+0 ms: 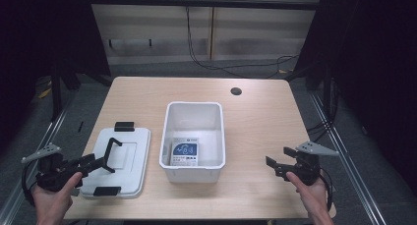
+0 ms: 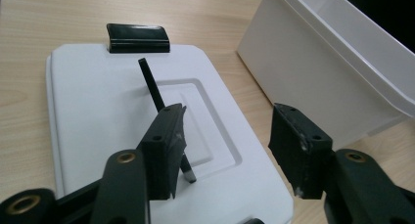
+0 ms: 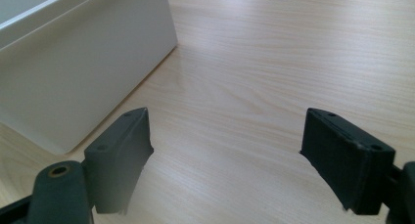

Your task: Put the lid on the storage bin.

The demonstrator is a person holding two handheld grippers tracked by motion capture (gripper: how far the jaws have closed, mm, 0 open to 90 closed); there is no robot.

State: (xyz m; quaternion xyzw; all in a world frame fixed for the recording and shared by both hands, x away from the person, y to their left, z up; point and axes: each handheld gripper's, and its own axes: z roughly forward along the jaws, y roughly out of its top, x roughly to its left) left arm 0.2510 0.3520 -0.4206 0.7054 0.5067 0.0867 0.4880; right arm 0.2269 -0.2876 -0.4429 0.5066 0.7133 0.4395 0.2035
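Note:
A white bin (image 1: 217, 136) stands at the table's middle with a blue and white packet (image 1: 184, 154) lying in it. Its white lid (image 1: 128, 173) lies flat to the left, a black latch (image 1: 124, 126) at its far end and another (image 1: 106, 190) at its near end. My left gripper (image 1: 110, 156) hovers over the lid (image 2: 98, 111), jaws open and nothing between them (image 2: 227, 121). A thin black strip (image 2: 154, 89) rests on the lid just past the left jaw. My right gripper (image 1: 278, 156) is open over bare wood right of the bin (image 3: 227, 123).
The bin's wall (image 2: 313, 82) rises close on the right of the left gripper, and a corner of the bin (image 3: 83, 72) stands left of the right gripper. A round cable hole (image 1: 236, 91) sits at the table's far right. Dark frame rails flank the table.

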